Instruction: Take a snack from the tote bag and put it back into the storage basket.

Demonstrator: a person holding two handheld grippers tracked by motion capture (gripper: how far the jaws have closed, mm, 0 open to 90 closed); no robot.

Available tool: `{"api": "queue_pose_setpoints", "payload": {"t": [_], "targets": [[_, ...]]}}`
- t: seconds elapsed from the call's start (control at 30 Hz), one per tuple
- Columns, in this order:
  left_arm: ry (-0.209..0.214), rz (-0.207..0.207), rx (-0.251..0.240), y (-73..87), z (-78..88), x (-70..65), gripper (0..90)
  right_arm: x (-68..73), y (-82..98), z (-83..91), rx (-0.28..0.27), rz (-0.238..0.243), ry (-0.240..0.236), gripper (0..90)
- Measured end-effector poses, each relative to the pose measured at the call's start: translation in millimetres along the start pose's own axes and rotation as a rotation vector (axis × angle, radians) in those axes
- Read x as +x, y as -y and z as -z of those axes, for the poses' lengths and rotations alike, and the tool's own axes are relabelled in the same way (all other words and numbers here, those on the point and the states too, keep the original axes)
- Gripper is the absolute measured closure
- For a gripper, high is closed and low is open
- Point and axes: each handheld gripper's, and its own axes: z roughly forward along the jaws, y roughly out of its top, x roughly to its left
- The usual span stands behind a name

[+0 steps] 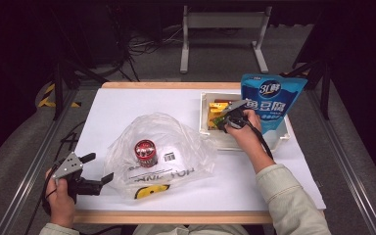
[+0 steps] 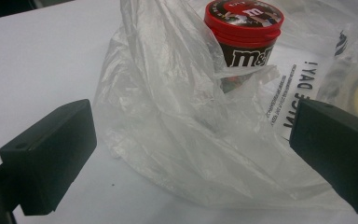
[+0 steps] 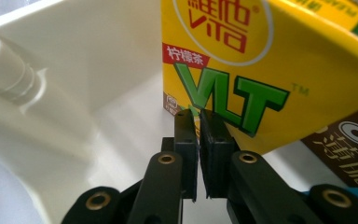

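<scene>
Where the white surface meets its far right corner, a cream plastic tray with smooth, glossy walls holds a yellow drink carton, a flat-sided cardboard box printed with green "VLT" letters and red script. The right hand-held gripper reaches into that tray from the near side, its matte black jaws almost together with just a slit between them and nothing in it; the carton stands just beyond their tips, whether touching I cannot say. A dark brown packet lies beside the carton, and a tall blue pouch stands at the tray's right side. Toward the near left corner, the left hand-held gripper has its blocky jaws spread wide at the edge of a crinkled, translucent plastic bag, inside which a round candy tub with a red lid stands upright.
</scene>
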Motion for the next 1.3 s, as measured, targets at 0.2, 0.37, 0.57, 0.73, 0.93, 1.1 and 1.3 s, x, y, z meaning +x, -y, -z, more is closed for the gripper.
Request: {"api": "queue_pose_setpoints", "payload": {"t": [0.2, 0.37, 0.57, 0.73, 0.93, 1.1, 1.3], "targets": [[0.002, 0.001, -0.003, 0.0, 0.2, -0.1, 1.1, 0.5, -0.9, -2.9, -0.008, -0.011, 0.009, 84.6], [0.001, 0.002, -0.006, 0.3, 0.3, 0.2, 1.1, 0.8, -0.3, -3.4, -0.005, -0.009, 0.005, 82.7], [0.000, 0.001, -0.003, 0.1, 0.2, 0.1, 1.1, 4.5, -4.5, 8.0, -0.045, -0.010, -0.018, 80.3], [0.000, 0.002, -0.006, 0.2, 0.2, 0.0, 1.2, 9.6, -10.8, 21.2, -0.090, 0.000, -0.026, 76.4], [0.001, 0.002, -0.006, 0.3, 0.3, 0.0, 1.1, 16.7, -19.1, 36.2, -0.145, -0.008, -0.044, 70.3], [0.001, 0.004, -0.005, 0.5, 0.6, 0.2, 1.1, 23.7, -23.5, 46.4, -0.191, -0.014, -0.057, 62.9], [-0.001, 0.005, -0.008, 0.3, 0.4, 0.1, 1.1, 34.8, -31.7, 59.7, -0.264, -0.010, -0.088, 48.7]]}}
